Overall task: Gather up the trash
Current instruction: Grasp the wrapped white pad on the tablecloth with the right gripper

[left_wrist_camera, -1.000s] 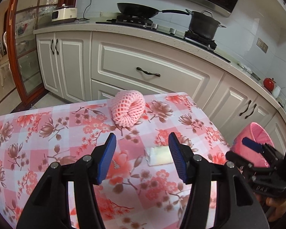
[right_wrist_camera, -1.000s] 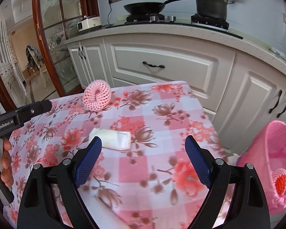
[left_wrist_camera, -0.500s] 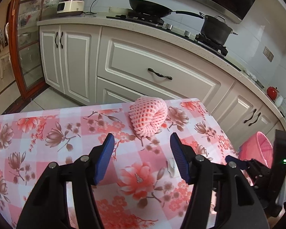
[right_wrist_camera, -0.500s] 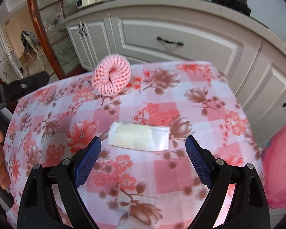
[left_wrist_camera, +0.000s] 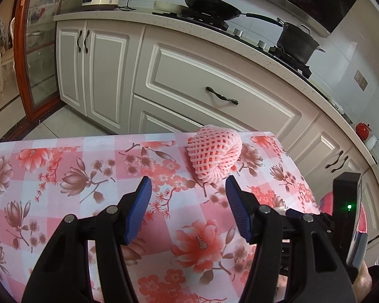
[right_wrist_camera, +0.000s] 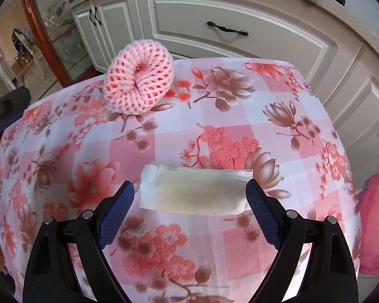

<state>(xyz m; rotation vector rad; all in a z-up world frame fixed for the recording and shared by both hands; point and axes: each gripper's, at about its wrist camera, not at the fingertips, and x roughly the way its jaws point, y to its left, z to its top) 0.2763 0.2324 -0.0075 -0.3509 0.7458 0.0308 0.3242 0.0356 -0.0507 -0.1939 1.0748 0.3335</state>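
Note:
A pink foam fruit net [left_wrist_camera: 214,157] lies near the far edge of the floral tablecloth [left_wrist_camera: 63,176]. My left gripper [left_wrist_camera: 188,202] is open, just short of the net and a little left of it. The net also shows in the right wrist view [right_wrist_camera: 139,85]. A flat whitish plastic wrapper [right_wrist_camera: 194,189] lies on the cloth right between the open fingers of my right gripper [right_wrist_camera: 189,202]. A pink trash bin [right_wrist_camera: 375,222] stands off the table's right side, partly in view.
White kitchen cabinets [left_wrist_camera: 189,75] stand beyond the table's far edge, with a wok [left_wrist_camera: 209,3] and a black pot [left_wrist_camera: 295,41] on the stove. A wood-framed glass door [left_wrist_camera: 32,50] is at the left. The other gripper's body [left_wrist_camera: 346,217] is at the table's right.
My left gripper has moved forward toward the foam net. My right gripper has moved forward and down, so the wrapper now lies between its fingers. Both stay open.

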